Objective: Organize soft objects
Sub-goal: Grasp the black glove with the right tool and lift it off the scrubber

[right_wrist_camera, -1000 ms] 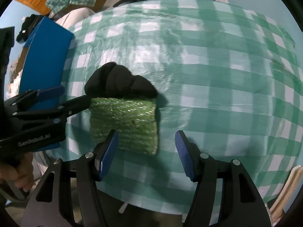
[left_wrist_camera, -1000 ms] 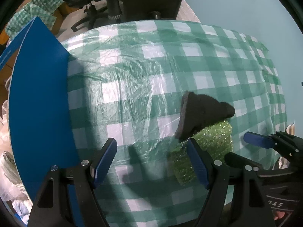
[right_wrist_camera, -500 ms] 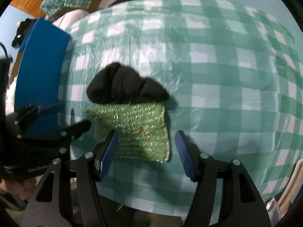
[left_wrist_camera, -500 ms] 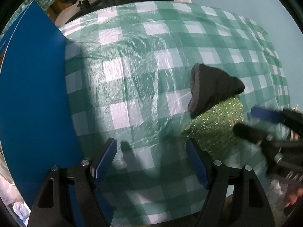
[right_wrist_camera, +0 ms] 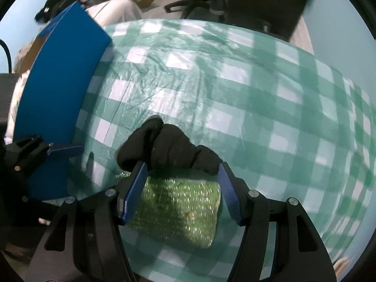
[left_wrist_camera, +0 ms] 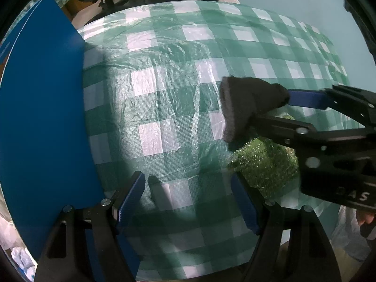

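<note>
Checked green-white tablecloth [left_wrist_camera: 164, 98] fills the space under both my grippers. Blue board [left_wrist_camera: 42, 117] lies left of my left jaws, touching nothing I carry. Glittery green sponge [right_wrist_camera: 178, 211] sits between my right jaws, pads apart from it. Black cloth bundle [right_wrist_camera: 169, 150] lies just past the right fingertips, against the sponge's far edge. Right gripper [right_wrist_camera: 181, 190] half wide, empty. Left gripper [left_wrist_camera: 188, 199] wide, empty, over bare cloth; sponge right of it.

We saw a green-and-white checked tablecloth [left_wrist_camera: 178, 89], a black sock [right_wrist_camera: 169, 150], a glittery green sponge [right_wrist_camera: 178, 213], a plain blue board [left_wrist_camera: 42, 117], blue pads on black grippers, pale blue walls.
</note>
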Demonstrator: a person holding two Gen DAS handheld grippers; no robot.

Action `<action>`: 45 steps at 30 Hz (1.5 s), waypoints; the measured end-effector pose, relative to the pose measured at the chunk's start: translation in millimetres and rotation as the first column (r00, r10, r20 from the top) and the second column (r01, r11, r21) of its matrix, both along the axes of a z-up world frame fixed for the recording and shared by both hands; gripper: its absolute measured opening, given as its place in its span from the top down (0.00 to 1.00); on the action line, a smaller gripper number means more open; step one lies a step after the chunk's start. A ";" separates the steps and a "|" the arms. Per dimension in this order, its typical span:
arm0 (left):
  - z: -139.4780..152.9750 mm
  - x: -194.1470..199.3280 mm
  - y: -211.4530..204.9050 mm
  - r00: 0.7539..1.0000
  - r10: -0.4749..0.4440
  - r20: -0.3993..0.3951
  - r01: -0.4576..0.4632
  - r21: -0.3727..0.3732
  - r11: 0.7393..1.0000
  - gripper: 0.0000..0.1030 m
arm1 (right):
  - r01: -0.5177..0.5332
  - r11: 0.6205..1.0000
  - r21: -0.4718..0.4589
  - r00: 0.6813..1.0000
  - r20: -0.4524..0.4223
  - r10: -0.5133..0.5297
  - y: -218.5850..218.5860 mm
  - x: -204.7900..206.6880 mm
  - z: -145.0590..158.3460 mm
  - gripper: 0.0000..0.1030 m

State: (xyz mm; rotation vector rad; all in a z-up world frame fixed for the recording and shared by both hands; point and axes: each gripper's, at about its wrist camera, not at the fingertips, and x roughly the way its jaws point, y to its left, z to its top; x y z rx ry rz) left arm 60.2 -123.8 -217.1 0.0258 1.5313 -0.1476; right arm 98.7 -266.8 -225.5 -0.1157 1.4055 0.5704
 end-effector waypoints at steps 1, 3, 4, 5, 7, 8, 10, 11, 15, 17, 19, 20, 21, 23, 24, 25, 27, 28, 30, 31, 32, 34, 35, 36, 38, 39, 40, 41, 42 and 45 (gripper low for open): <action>-0.5 -0.7 1.2 1.000 0.007 -0.001 -0.007 -0.001 1.000 0.26 | -0.018 1.000 -0.002 1.000 0.001 0.018 3.6 2.1 -1.7 0.39; 1.1 -1.1 3.7 1.000 0.020 -0.001 -0.020 -0.001 1.000 0.25 | -0.047 0.999 0.004 0.999 -0.004 0.047 8.4 5.7 -4.4 0.39; 0.9 -0.3 6.7 1.000 0.026 -0.001 -0.026 -0.002 1.000 0.25 | -0.056 0.998 0.003 0.998 -0.007 0.056 10.1 7.2 -5.6 0.39; 0.6 -0.2 7.6 0.999 0.036 -0.002 -0.036 -0.002 0.999 0.25 | -0.066 0.998 -0.001 0.998 -0.009 0.066 12.4 8.9 -6.9 0.39; -0.5 -0.4 10.9 0.998 0.057 -0.006 -0.057 -0.004 0.998 0.25 | -0.084 0.996 0.006 0.996 -0.016 0.084 14.6 12.6 -9.2 0.41; -1.2 -0.9 12.7 0.997 0.071 -0.009 -0.071 -0.004 0.997 0.25 | -0.089 0.996 0.006 0.996 -0.018 0.089 15.6 14.5 -10.5 0.49; -3.6 -0.7 15.8 0.996 0.087 -0.012 -0.087 0.000 0.996 0.25 | -0.086 0.996 -0.016 0.996 -0.020 0.086 12.7 18.8 -12.4 0.54; -4.0 -1.4 14.8 0.996 0.093 -0.011 -0.093 0.000 0.996 0.25 | -0.076 0.997 -0.028 0.997 -0.022 0.075 11.9 22.3 -12.8 0.54; -3.3 -4.4 16.6 0.993 0.116 -0.009 -0.116 -0.001 0.993 0.25 | -0.038 0.998 -0.048 0.999 -0.030 0.036 -1.5 34.3 -13.0 0.54; -2.0 -2.3 18.2 0.992 0.123 -0.006 -0.123 -0.001 0.992 0.25 | -0.027 0.997 -0.067 0.999 -0.035 0.024 -10.0 39.1 -14.3 0.54; 0.8 -2.7 20.0 0.991 0.132 0.000 -0.132 -0.006 0.991 0.25 | -0.013 0.997 -0.081 0.999 -0.041 0.010 -20.5 44.0 -16.1 0.54; 2.0 -0.4 17.0 0.991 0.134 0.002 -0.134 -0.006 0.991 0.23 | -0.006 0.996 -0.088 0.999 -0.042 0.003 -26.2 45.5 -16.5 0.54; 2.2 2.2 18.5 0.991 0.135 0.006 -0.135 -0.004 0.991 0.23 | 0.003 0.995 -0.098 0.999 -0.043 -0.008 -33.1 46.4 -17.1 0.54; 1.6 11.9 20.9 0.992 0.129 0.013 -0.129 -0.001 0.992 0.23 | 0.022 0.994 -0.103 0.999 -0.046 -0.026 -46.8 47.5 -17.7 0.54; 3.4 12.6 19.8 0.992 0.123 0.016 -0.123 0.000 0.992 0.23 | 0.031 0.994 -0.106 0.998 -0.049 -0.037 -52.8 48.1 -18.5 0.54; 5.7 13.7 18.9 0.993 0.114 0.019 -0.114 0.000 0.993 0.23 | 0.044 0.993 -0.110 0.997 -0.051 -0.050 -60.3 49.6 -18.5 0.54; 12.9 18.2 12.9 0.995 0.099 0.015 -0.098 -0.013 0.995 0.22 | 0.062 0.994 -0.086 0.996 -0.053 -0.067 -71.3 50.7 -15.4 0.54; 15.3 18.5 3.8 0.996 0.089 0.017 -0.089 -0.023 0.996 0.22 | 0.067 0.996 -0.065 0.996 -0.050 -0.070 -75.5 50.5 -11.5 0.54; 19.0 18.5 -1.4 0.997 0.071 0.027 -0.070 -0.028 0.997 0.22 | 0.042 0.999 -0.020 0.999 -0.024 -0.043 -79.9 50.6 -1.2 0.44; 19.6 19.3 -4.0 0.998 0.062 0.031 -0.061 -0.025 0.998 0.21 | 0.022 1.000 -0.005 1.000 -0.007 -0.022 -79.5 49.7 4.4 0.39; 19.1 20.9 -6.8 0.998 0.054 0.031 -0.054 -0.024 0.998 0.21 | 0.000 1.000 0.007 1.000 0.015 0.000 -77.8 50.2 9.9 0.39; 19.4 22.5 -10.3 0.998 0.055 0.029 -0.054 -0.032 0.998 0.21 | -0.055 0.998 0.023 0.997 0.046 0.054 -71.9 50.4 18.7 0.39; 18.9 23.8 -11.3 0.998 0.058 0.029 -0.057 -0.034 0.998 0.21 | -0.078 0.997 0.027 0.996 0.052 0.077 -68.6 52.0 20.6 0.39; 20.2 21.9 -13.2 0.998 0.061 0.031 -0.060 -0.036 0.998 0.21 | -0.107 0.994 0.026 0.993 0.059 0.106 -64.2 54.2 21.6 0.39; 20.6 23.2 -13.7 0.997 0.070 0.038 -0.068 -0.040 0.997 0.21 | -0.157 0.988 0.011 0.985 0.071 0.156 -52.9 53.8 21.6 0.39; 20.6 24.2 -13.0 0.996 0.077 0.043 -0.075 -0.044 0.996 0.21 | -0.185 0.983 0.007 0.980 0.074 0.184 -48.3 54.4 21.2 0.39; 19.5 24.4 -11.8 0.996 0.082 0.046 -0.080 -0.045 0.996 0.21 | -0.214 0.977 0.006 0.974 0.079 0.212 -42.7 52.1 20.7 0.39; 19.1 25.3 -10.9 0.995 0.088 0.049 -0.086 -0.044 0.995 0.21 | -0.237 0.972 0.006 0.968 0.083 0.236 -37.2 53.1 18.0 0.39; 16.2 24.8 -13.0 0.994 0.092 0.050 -0.090 -0.044 0.995 0.21 | -0.259 0.966 0.007 0.963 0.082 0.258 -32.8 53.3 16.5 0.39; 13.3 25.8 -10.9 0.994 0.103 0.049 -0.101 -0.038 0.994 0.21 | -0.330 0.944 -0.021 0.942 0.056 0.330 -17.1 54.0 5.0 0.39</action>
